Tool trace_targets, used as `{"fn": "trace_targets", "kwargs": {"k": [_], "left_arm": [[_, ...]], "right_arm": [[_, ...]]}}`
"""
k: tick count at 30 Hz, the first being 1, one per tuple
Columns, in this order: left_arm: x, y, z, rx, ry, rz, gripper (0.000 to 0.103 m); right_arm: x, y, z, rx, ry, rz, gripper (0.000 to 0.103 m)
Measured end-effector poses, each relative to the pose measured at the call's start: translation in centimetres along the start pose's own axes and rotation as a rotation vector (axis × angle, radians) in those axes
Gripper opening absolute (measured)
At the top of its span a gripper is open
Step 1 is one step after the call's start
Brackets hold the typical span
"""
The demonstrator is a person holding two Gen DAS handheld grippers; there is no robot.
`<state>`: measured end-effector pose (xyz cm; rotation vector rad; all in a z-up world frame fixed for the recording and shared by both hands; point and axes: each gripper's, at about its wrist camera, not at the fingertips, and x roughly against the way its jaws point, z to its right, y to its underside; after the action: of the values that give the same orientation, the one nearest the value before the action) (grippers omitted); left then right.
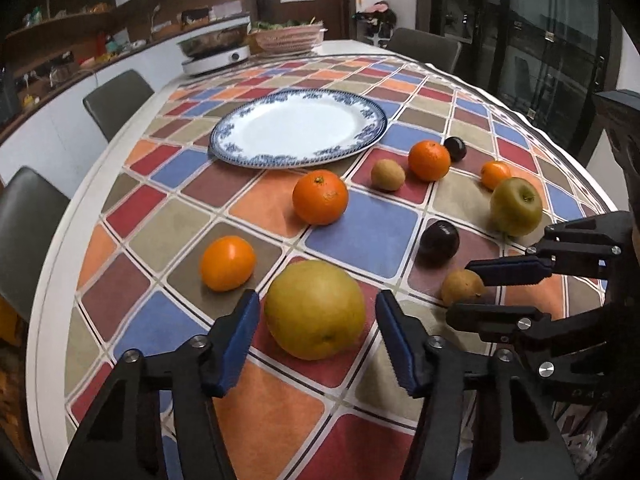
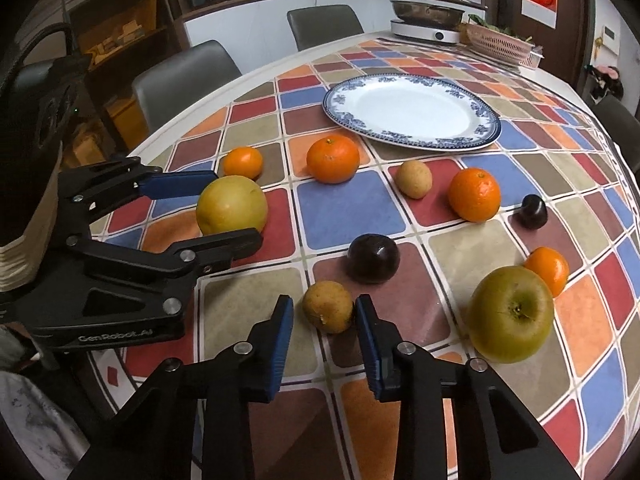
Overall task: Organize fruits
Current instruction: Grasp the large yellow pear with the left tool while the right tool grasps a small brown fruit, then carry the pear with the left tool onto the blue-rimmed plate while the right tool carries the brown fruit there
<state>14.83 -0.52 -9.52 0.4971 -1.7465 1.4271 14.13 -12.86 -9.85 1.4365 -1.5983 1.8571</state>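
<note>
A large yellow pomelo [image 1: 315, 309] lies between the open fingers of my left gripper [image 1: 316, 326]; it also shows in the right wrist view [image 2: 232, 205]. My right gripper [image 2: 325, 322] is open around a small brown fruit [image 2: 328, 306], its right pad close to it; this fruit shows in the left wrist view [image 1: 460, 286] too. An empty blue-rimmed white plate [image 1: 224, 136] [image 2: 490, 136] sits beyond. Oranges [image 1: 320, 197] [image 1: 227, 263] [image 1: 429, 160], a green apple [image 2: 511, 314], dark plums [image 2: 373, 258] [image 2: 530, 211] and a kiwi [image 2: 414, 179] lie on the checked tablecloth.
An electric hotpot [image 1: 216, 50] and a pink basket of greens [image 1: 288, 36] stand at the table's far end. Grey chairs [image 1: 116, 100] line the left side. The table's white edge [image 1: 60, 248] runs near on the left.
</note>
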Motion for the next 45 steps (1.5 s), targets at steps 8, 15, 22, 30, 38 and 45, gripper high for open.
{"fn": "trace_targets", "kwargs": {"k": [8, 15, 22, 30, 38, 45], "left_arm": [[-0.3, 0.1, 0.0, 0.080, -0.039, -0.006, 0.050], [0.7, 0.2, 0.4, 0.114, -0.042, 0.011, 0.049], [3.3, -0.3, 0.9, 0.120, -0.059, 0.066, 0.049], [5.2, -2.4, 1.4, 0.110, -0.078, 0.124, 0.049], [6.2, -5.3, 1.4, 0.114, -0.086, 0.185, 0.049], [6.0, -8.1, 1.7, 0.135, -0.090, 0.205, 0.049]], "right_arm": [[-0.3, 0.1, 0.4, -0.016, -0.010, -0.006, 0.028], [1.0, 0.3, 0.7, -0.040, -0.003, 0.035, 0.028], [3.0, -0.1, 0.9, -0.065, 0.005, 0.088, 0.028], [5.6, -1.4, 1.9, -0.080, 0.036, 0.163, 0.028], [7.7, -4.3, 3.3, -0.084, 0.062, 0.252, 0.028], [8.8, -6.3, 4.9, -0.089, 0.077, 0.286, 0.028]]}}
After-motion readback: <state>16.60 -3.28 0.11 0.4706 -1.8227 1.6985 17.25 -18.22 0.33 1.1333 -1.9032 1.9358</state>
